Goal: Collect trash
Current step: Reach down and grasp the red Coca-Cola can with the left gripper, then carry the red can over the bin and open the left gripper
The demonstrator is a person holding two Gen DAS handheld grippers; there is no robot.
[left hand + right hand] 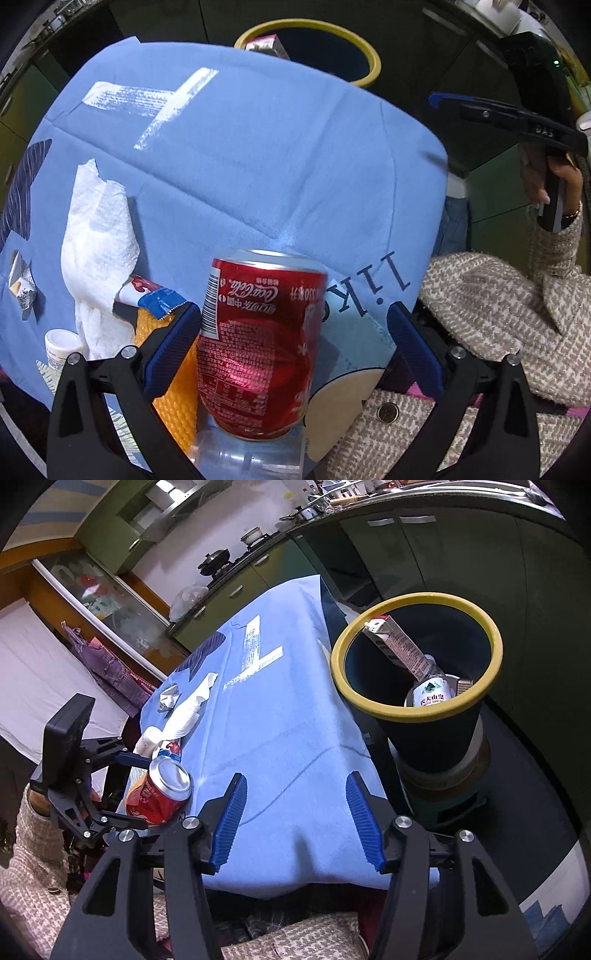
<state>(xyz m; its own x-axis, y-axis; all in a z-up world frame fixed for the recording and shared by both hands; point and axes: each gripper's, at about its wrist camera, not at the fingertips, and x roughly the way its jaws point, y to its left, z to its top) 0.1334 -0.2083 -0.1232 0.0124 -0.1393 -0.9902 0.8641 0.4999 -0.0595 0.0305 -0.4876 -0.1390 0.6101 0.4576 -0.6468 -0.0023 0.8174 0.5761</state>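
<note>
A dented red Coca-Cola can (pixel 258 343) lies on the blue cloth (pixel 258 147) near its front edge. My left gripper (pixel 295 332) points down over it, open, with the can between its blue pads. The left pad is close beside the can and the right pad stands well apart from it. The right wrist view shows the same can (pixel 159 790) between the left gripper's fingers (pixel 129 758). My right gripper (pixel 297 818) hangs open over the cloth's near edge with nothing between its pads. The dark bin's yellow rim (pixel 417 709) is to the right.
A white paper towel (pixel 99 240), a crumpled wrapper (pixel 22 288), a red and blue wrapper (pixel 155 295), orange mesh (pixel 173 387), a small white pot (pixel 61 347) and a clear bottle (pixel 251 458) lie around the can. The bin holds a carton (pixel 399 650) and a bottle (pixel 432 690). A tweed sleeve (pixel 498 314) is at right.
</note>
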